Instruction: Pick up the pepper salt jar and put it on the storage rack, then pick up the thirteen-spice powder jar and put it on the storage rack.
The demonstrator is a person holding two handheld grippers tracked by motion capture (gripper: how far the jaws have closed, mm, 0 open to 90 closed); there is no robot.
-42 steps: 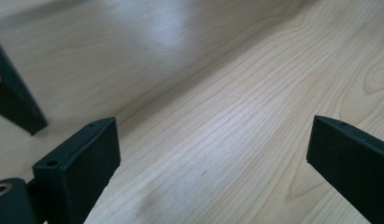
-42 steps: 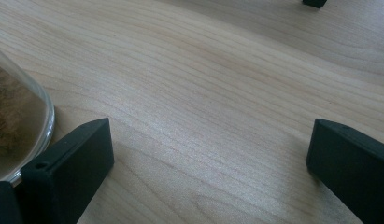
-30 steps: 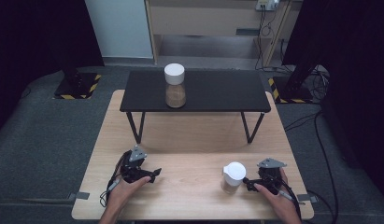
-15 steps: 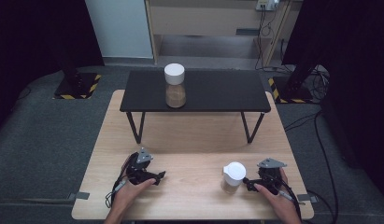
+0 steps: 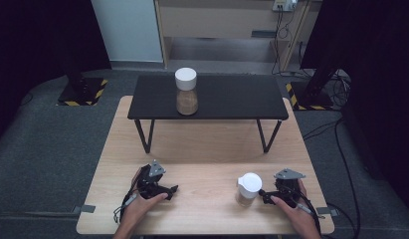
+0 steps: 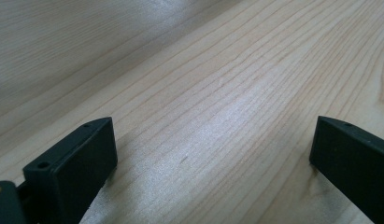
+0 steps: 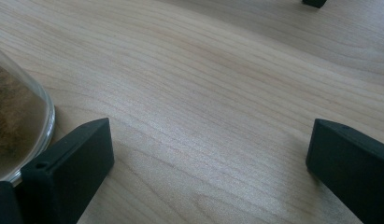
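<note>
The white-capped jar (image 5: 249, 189) stood on the wooden worktop (image 5: 207, 149), near its front edge. The right tongs (image 5: 265, 195) lay just right of the jar, jaws spread wide and holding nothing; in the right gripper view one jaw sat just beside the jar's glass wall (image 7: 21, 126), though contact could not be made out. The left tongs (image 5: 173, 189) rested well left of the jar, jaws likewise wide apart over bare wood. Beyond the jar, a second jar (image 5: 186, 92) stood on a low black table (image 5: 232, 97).
</note>
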